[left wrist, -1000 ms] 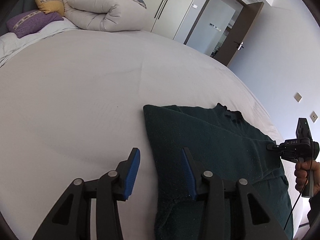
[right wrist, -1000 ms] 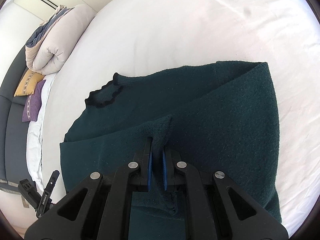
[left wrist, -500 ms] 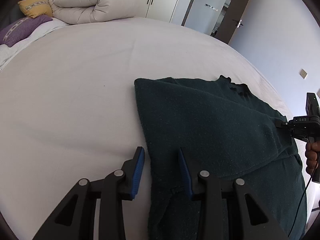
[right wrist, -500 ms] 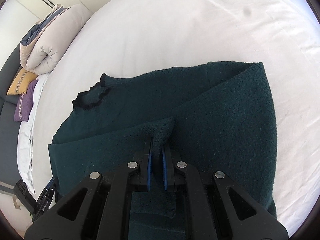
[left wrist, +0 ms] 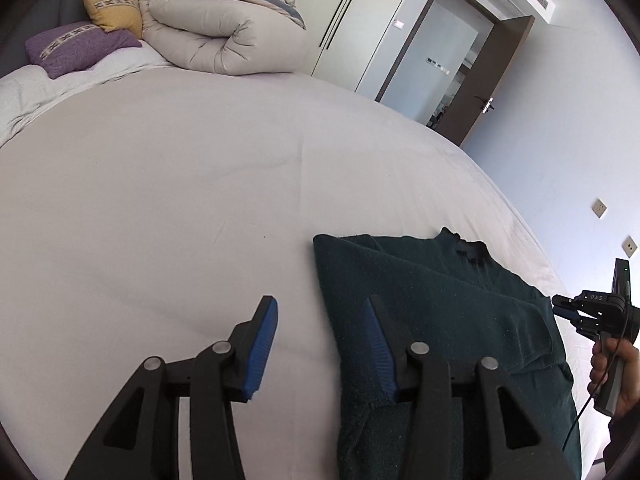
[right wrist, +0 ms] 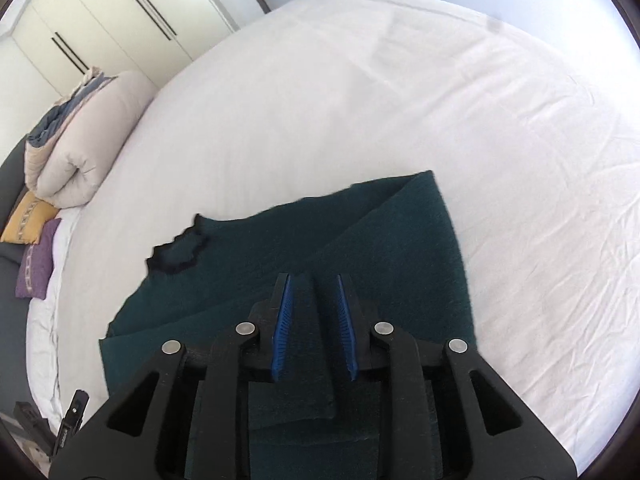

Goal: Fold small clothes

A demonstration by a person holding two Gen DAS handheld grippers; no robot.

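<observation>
Knitwear first: the dark green knitted sweater (left wrist: 440, 320) lies on the white-sheeted bed (left wrist: 180, 200), partly folded, one sleeve laid across its body and its dark neckline toward 12 o'clock in my left wrist view. My left claw (left wrist: 322, 344) hovers over the sweater's left edge at 6 o'clock, its blue-padded jaws parted with nothing pinched; the left pad stands over bare sheet, the right over the knit. My right claw (right wrist: 314, 320) has just been opening: its jaws now stand apart above the folded sleeve, which lies between them, and the pads do not press on it. From the left wrist view that right claw shows at 3 o'clock, at the sweater's right side, with my right hand (left wrist: 616, 376) wrapped around its grip. At 11 o'clock, well apart from the sweater, a rolled beige duvet (left wrist: 224, 36) sits beside a yellow cushion (left wrist: 112, 8) and a purple cushion (left wrist: 76, 48). At 1 o'clock a brown door (left wrist: 492, 80) stands open.
</observation>
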